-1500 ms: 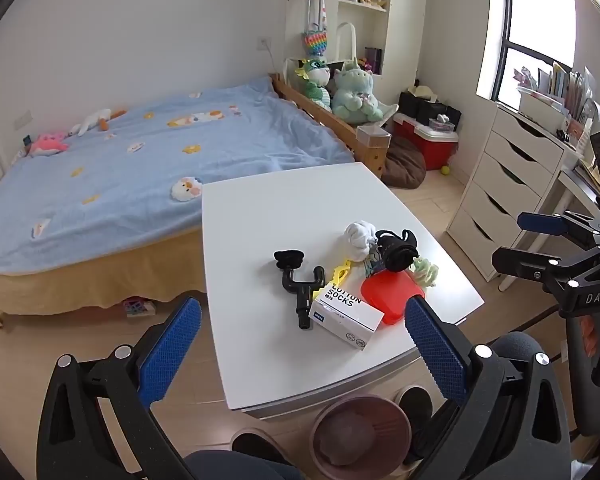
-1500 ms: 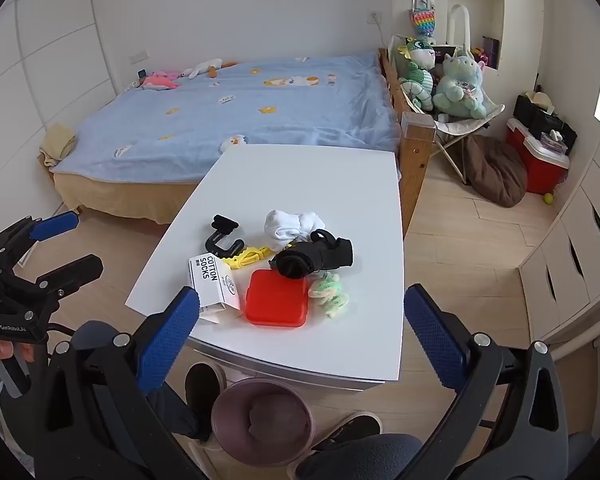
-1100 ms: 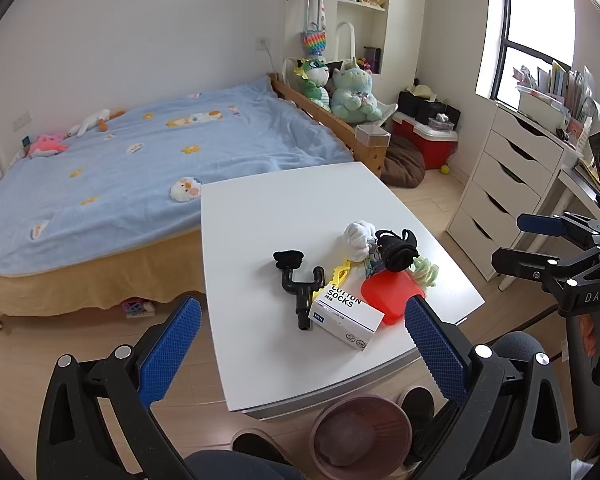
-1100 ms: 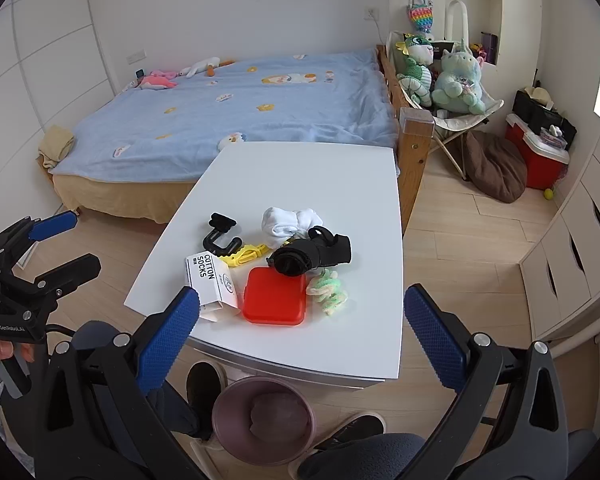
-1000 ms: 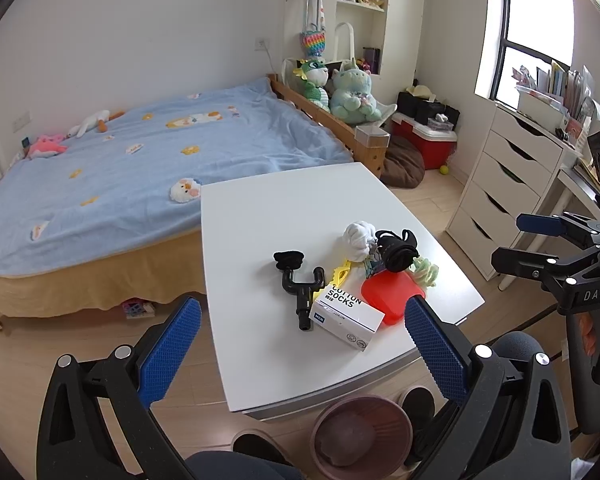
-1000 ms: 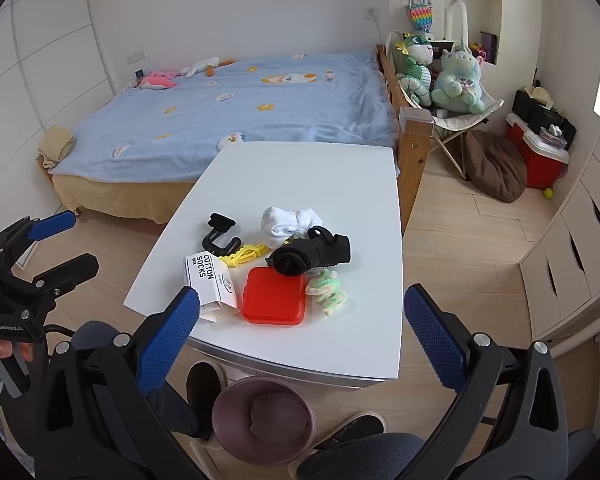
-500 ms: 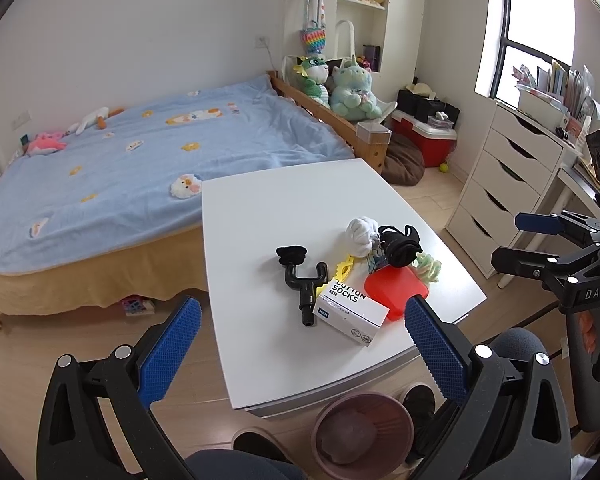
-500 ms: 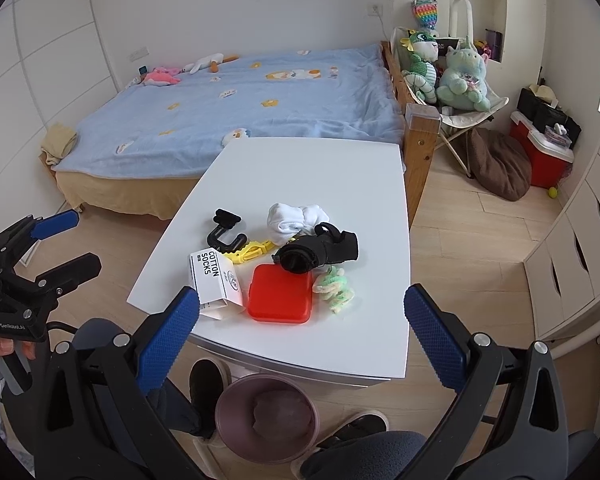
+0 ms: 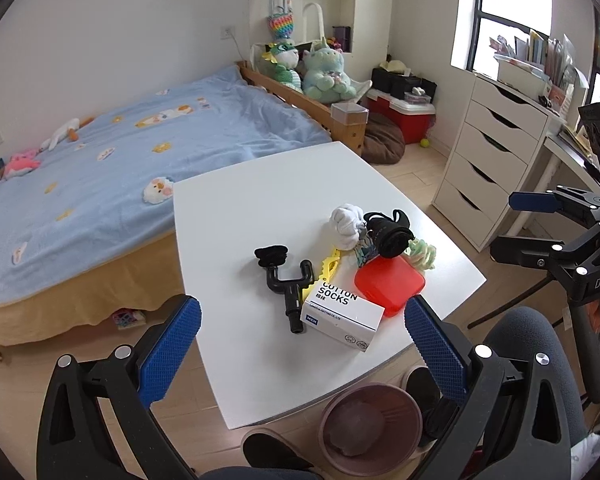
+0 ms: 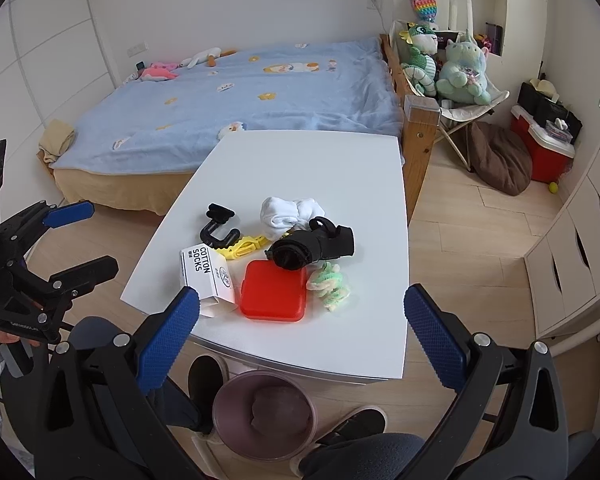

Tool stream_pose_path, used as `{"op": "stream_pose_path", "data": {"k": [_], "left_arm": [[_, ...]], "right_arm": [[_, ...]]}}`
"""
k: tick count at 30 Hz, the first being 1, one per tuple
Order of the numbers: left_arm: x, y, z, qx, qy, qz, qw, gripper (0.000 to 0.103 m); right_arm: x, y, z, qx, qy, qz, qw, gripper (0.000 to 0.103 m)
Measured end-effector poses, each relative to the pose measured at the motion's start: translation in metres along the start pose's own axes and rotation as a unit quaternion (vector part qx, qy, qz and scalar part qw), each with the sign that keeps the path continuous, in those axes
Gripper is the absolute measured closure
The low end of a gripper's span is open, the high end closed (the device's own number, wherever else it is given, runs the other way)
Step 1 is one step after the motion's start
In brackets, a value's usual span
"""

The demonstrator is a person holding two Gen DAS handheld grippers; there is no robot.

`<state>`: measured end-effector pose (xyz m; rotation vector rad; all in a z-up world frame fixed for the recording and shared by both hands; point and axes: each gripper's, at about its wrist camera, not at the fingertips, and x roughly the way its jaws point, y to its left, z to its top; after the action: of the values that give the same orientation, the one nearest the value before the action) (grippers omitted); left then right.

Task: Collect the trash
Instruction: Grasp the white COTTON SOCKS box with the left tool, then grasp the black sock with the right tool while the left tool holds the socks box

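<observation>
A white table [image 9: 236, 200] [image 10: 356, 168] holds a cluster of items near its front edge: a white "cotton socks" box [image 9: 342, 314] [image 10: 206, 272], a red flat case [image 9: 389, 285] [image 10: 273, 290], a black bracket [image 9: 286, 278] [image 10: 217, 226], a yellow plastic piece [image 9: 329, 266] [image 10: 242, 246], white socks [image 9: 345, 222] [image 10: 286, 211], a black rolled strap [image 9: 388, 232] [image 10: 312, 248] and a green scrunchie [image 9: 422, 254] [image 10: 329, 285]. A mauve trash bin [image 9: 370, 426] [image 10: 265, 414] stands on the floor under the front edge. My left gripper [image 9: 300, 348] and right gripper [image 10: 300, 340] are both open, empty, held back from the table.
A bed with a blue blanket [image 9: 100, 168] lies behind the table. A white drawer unit [image 9: 496, 152] stands at the right. A red cooler [image 10: 540, 152], a brown cushion [image 10: 498, 160] and plush toys [image 10: 460, 68] sit by the far wall. My knees and shoes show below.
Both views have crept slightly closer to the table. Both grippers stay open and empty, and nothing on the table has moved.
</observation>
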<state>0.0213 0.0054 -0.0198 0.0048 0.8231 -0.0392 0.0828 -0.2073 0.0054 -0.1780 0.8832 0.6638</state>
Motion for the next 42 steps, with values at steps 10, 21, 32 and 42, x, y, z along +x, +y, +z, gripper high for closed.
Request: {"op": "stream_pose_path", "data": {"k": [10,21,32,42], "left_arm": [[0.041,-0.006,0.004,0.051,0.051,-0.056,0.9959,0.005],[0.09,-0.018,-0.004,0.126,0.117,-0.094,0.9807,0.005],[0.103,-0.016,-0.006,0.123,0.124,-0.119,0.9775,0.009],[0.099,-0.015,-0.008,0.09,0.113,-0.132,0.9807,0.038]], "right_arm": [[0.003,-0.008,-0.003,-0.003,0.015,-0.016,1.0,0.003],[0.004,-0.012,-0.006,0.007,0.012,-0.013,1.0,0.003],[0.006,-0.016,-0.008,0.015,0.014,-0.01,1.0,0.003],[0.012,-0.017,-0.012,0.022,0.016,-0.007,1.0,0.003]]}}
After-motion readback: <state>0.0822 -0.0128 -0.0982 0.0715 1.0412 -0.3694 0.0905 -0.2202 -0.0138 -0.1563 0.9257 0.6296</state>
